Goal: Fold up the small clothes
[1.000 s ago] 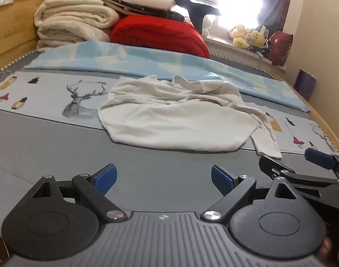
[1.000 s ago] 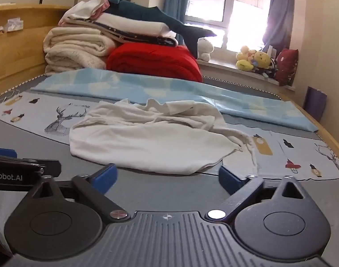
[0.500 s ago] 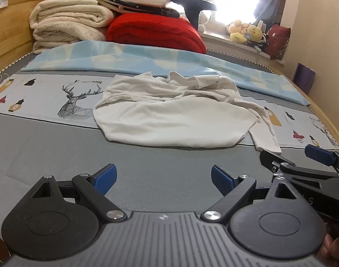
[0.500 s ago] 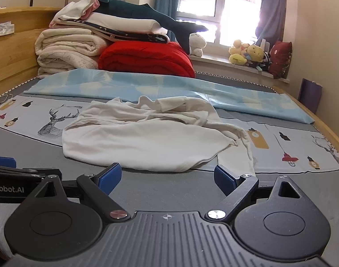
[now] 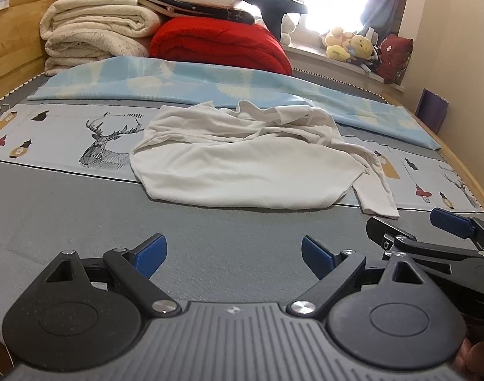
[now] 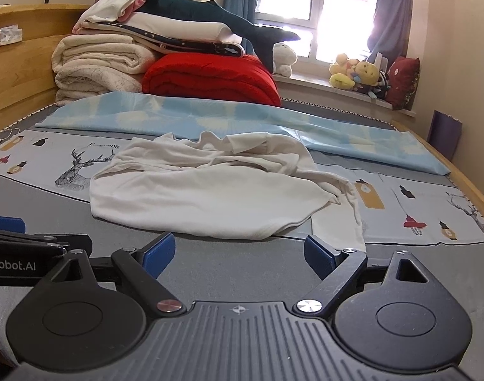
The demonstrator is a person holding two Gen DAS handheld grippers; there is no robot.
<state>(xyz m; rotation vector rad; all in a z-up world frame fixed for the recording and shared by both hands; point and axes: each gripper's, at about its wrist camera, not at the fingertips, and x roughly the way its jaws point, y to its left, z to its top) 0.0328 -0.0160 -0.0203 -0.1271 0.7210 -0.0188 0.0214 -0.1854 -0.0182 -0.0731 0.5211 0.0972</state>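
Both grippers sit low over the bed (image 5: 83, 209) — left gripper (image 5: 232, 254) and right gripper (image 6: 238, 255), fingers spread wide, holding nothing. The white shirt (image 5: 248, 165) lies crumpled just ahead — 1 sleeve (image 6: 340, 222) trailing right.

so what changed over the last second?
Both grippers, left gripper and right gripper, moved forward toward the white garment; nothing grasped or released. Both stayed open, and the garment stayed crumpled on the bed.
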